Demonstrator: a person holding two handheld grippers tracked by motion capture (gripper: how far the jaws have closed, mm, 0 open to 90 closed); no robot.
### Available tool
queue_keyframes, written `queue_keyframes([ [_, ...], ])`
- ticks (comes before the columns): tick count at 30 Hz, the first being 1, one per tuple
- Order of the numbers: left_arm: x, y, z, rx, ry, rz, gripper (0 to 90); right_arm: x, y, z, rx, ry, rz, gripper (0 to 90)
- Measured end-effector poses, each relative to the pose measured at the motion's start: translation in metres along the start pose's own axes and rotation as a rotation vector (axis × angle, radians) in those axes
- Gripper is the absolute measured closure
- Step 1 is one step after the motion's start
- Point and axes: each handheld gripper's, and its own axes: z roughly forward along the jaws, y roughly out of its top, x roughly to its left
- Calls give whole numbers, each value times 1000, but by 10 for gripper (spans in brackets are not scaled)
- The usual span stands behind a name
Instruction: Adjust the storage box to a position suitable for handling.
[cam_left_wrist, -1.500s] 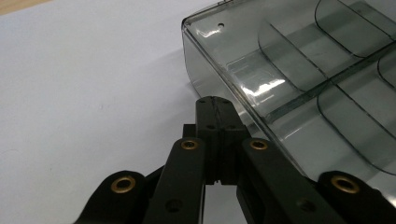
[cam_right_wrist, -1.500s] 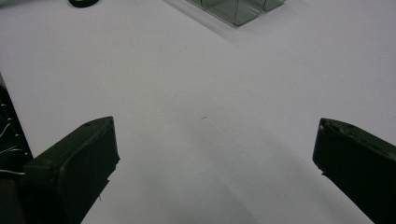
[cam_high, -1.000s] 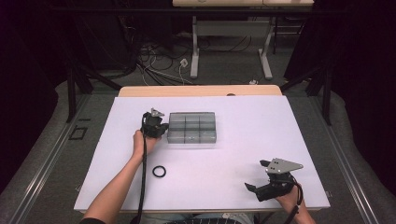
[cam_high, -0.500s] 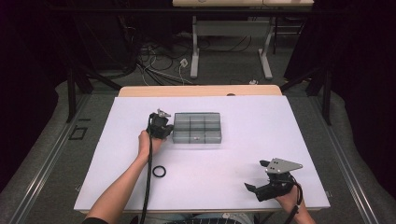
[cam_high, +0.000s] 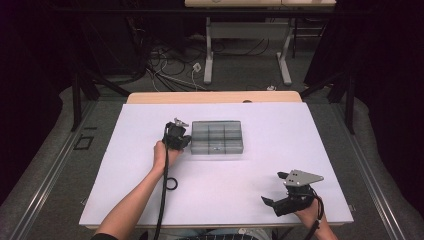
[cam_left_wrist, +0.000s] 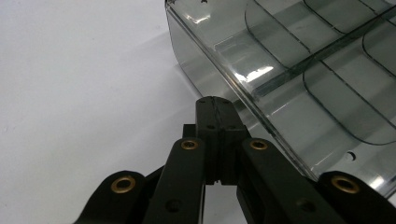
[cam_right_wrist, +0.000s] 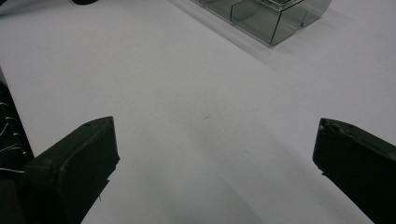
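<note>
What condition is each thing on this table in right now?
Left gripper: jaws shut, empty, tips beside the box wall.
Right gripper: jaws wide open, empty, over bare table.
Clear compartment box: upright, lid shut, as far as can be told.
Black ring: lying flat on the table, untouched.

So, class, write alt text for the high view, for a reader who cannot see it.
On a white table, the left gripper, jaws shut, sits at the left end of a clear compartment box. A black ring lies nearer the person, and the right gripper, jaws open, rests near the front right corner.
</note>
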Motion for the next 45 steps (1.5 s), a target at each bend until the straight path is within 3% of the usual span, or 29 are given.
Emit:
queue_keyframes([
  [3,0,0,-1,-4,10,9,900,0,0,0,0,2,4,0],
  [5,0,1,-5,-2,56,20,854,0,-1,0,0,0,5,0],
  [8,2,1,-13,-12,103,4,802,-1,0,-1,14,6,1,0],
  [10,5,-1,-18,-18,110,-12,767,-1,0,-1,14,6,0,0],
  [14,10,-6,-31,-21,101,-23,624,0,0,0,8,5,4,0],
  [17,13,-11,-42,-25,96,-5,518,0,0,0,10,6,6,0],
  [21,12,-22,-56,-23,84,16,402,0,-1,0,9,4,7,0],
  [23,14,-28,-63,-10,58,10,349,-1,-1,0,12,2,7,0],
  [27,13,-44,-77,-29,57,10,225,0,-1,0,16,5,9,0],
  [30,13,-52,-86,-24,86,34,179,0,0,1,15,3,7,0],
  [40,13,-74,-101,-25,65,9,96,4,2,3,22,5,-1,0],
  [45,8,-84,-106,-4,68,25,59,3,4,10,37,17,1,0],
])
